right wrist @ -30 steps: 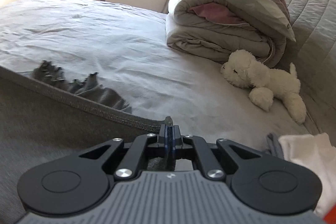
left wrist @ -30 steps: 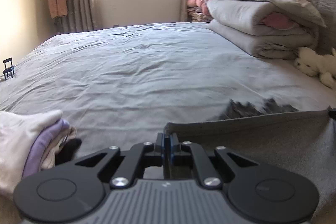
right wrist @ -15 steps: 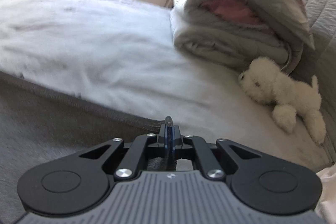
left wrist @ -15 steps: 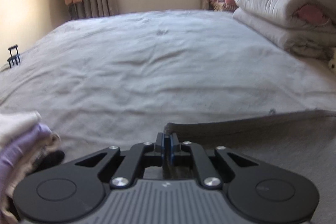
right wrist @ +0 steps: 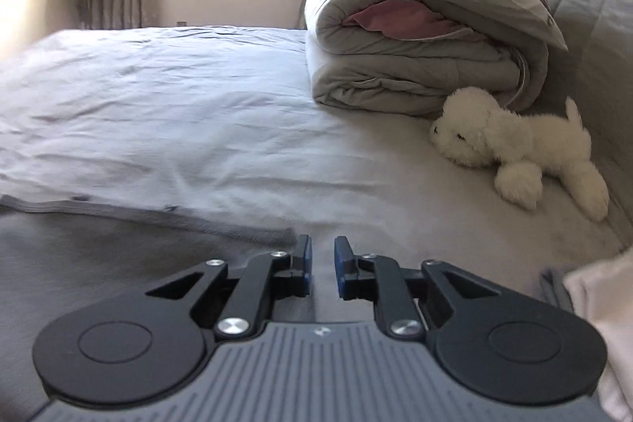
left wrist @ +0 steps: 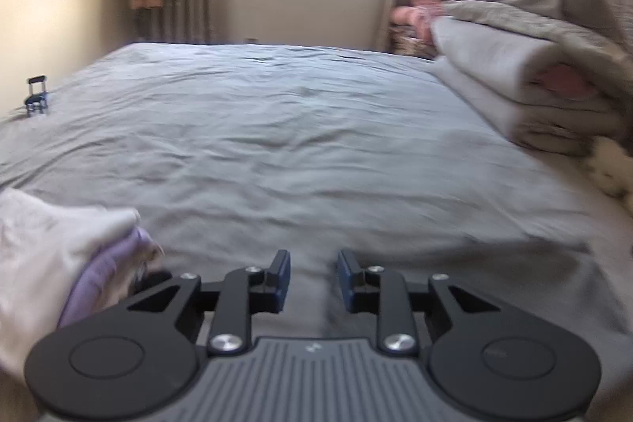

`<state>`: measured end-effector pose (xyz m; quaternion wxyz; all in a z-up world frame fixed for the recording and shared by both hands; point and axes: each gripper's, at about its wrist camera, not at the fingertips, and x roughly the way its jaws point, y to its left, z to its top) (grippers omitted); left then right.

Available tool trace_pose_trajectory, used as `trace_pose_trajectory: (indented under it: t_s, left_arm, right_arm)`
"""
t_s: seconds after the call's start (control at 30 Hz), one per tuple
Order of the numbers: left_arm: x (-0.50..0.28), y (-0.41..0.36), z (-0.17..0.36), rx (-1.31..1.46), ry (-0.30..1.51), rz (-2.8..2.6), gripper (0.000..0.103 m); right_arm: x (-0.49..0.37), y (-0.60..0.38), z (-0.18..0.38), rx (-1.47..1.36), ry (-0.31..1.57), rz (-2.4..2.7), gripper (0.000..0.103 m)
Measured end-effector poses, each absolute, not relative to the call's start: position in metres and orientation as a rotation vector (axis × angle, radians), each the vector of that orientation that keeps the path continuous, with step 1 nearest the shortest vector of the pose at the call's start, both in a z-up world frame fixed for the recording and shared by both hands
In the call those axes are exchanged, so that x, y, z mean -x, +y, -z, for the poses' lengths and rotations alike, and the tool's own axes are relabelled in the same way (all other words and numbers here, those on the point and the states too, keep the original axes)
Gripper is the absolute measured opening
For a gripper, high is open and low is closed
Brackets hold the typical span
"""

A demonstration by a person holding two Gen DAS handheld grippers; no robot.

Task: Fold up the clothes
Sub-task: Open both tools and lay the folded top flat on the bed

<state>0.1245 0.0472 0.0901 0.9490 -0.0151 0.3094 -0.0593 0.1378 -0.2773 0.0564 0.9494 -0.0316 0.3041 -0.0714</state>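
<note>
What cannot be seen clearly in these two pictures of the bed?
- Grey garment: the right wrist view's lower edge and the right claw cut it off; its type is unclear.
- Folded stack: the left wrist view's edge crops it.
- Plush toy: blurred and cropped in the left view.
- Small object: too small to identify.

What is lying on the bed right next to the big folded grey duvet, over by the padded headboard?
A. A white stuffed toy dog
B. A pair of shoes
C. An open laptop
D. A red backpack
A: in the right wrist view a white stuffed toy dog lies on the bed sheet at the foot of the folded duvet.
</note>
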Motion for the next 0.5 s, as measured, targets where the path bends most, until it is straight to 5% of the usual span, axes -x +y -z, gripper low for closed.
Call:
trace_pose_trajectory:
  t_s: [0.13, 0.5]
  left_arm:
    - [-0.073, 0.021, -0.089, 0.050, 0.663, 0.254, 0.038]
    - [-0.044, -0.020, -0.033, -0.041, 0.712, 0.334, 0.039]
  right_arm:
    - [-0.094, -0.273, -0.073, -0.112, 0.672, 0.050, 0.034]
    - [-0.055, -0.208, -0.027, -0.073, 0.748, -0.171, 0.034]
